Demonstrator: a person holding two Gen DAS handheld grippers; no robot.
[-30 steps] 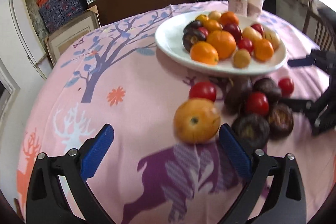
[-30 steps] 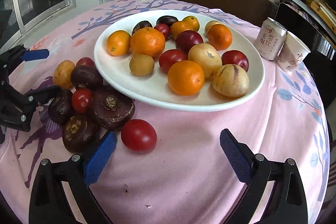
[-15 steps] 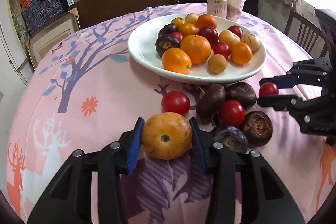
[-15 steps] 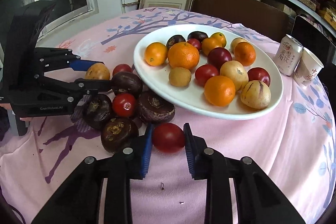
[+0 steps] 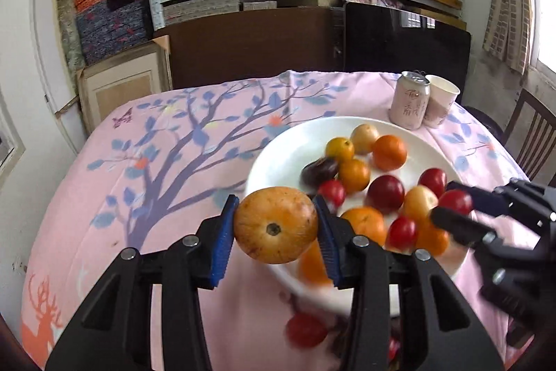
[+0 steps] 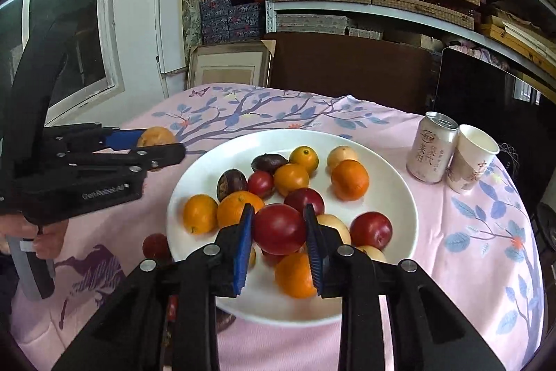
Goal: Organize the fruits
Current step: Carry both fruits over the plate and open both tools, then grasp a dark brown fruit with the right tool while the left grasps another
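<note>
Both claws have just clenched and lifted fruit: left gripper [image 5: 276, 225] grasping the yellow-orange fruit [image 5: 276, 225], right gripper [image 6: 279, 229] the red tomato [image 6: 279, 229], near the white plate [image 6: 399, 197], ready for placing.

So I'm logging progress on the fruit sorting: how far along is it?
Most fruit already sits on the white plate. In hand: the left gripper holds a yellow-orange fruit, the right gripper a red fruit. Left: a red fruit on the cloth.
</note>
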